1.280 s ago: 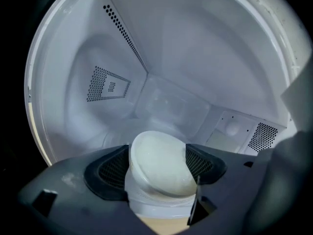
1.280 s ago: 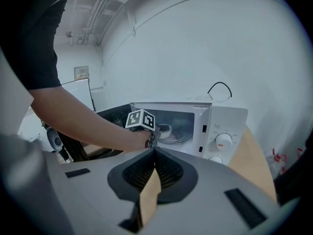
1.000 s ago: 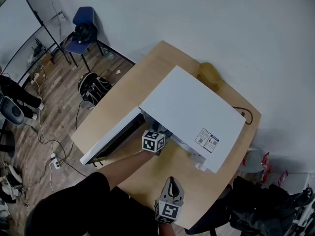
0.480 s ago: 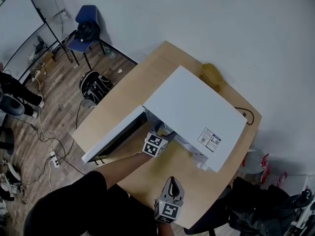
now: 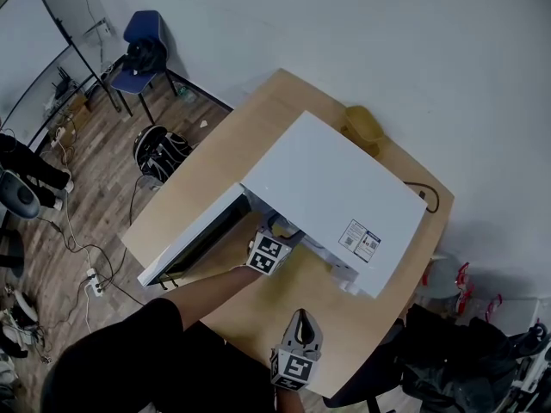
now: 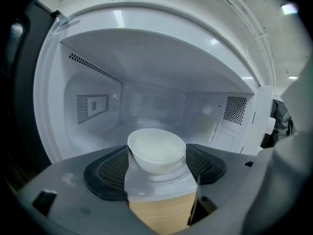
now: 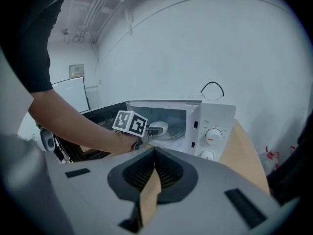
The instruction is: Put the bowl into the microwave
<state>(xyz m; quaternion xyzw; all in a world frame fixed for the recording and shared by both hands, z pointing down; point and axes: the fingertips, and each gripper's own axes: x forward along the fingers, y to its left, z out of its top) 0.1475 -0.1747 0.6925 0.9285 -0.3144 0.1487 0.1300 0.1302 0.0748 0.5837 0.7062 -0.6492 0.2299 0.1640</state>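
The white bowl (image 6: 156,148) sits tilted between the pads of my left gripper (image 6: 157,156), which is shut on it. The bowl is just inside the mouth of the white microwave (image 5: 331,196), above its cavity floor. In the right gripper view the bowl (image 7: 160,127) shows inside the opening, next to the marker cube of the left gripper. The microwave door (image 5: 194,241) is swung open to the left. My right gripper (image 5: 299,317) hangs back over the table's near edge, shut on nothing.
The microwave stands on a wooden table (image 5: 215,162); a yellow object (image 5: 364,126) and a black cable (image 5: 430,198) lie behind it. A blue chair (image 5: 138,46) and a dark bag (image 5: 162,151) are on the floor at left. The control knobs (image 7: 212,136) are right of the opening.
The left gripper stays at the microwave's mouth with the bowl, shifted only slightly. The right gripper has not moved. The head view has drifted a little.
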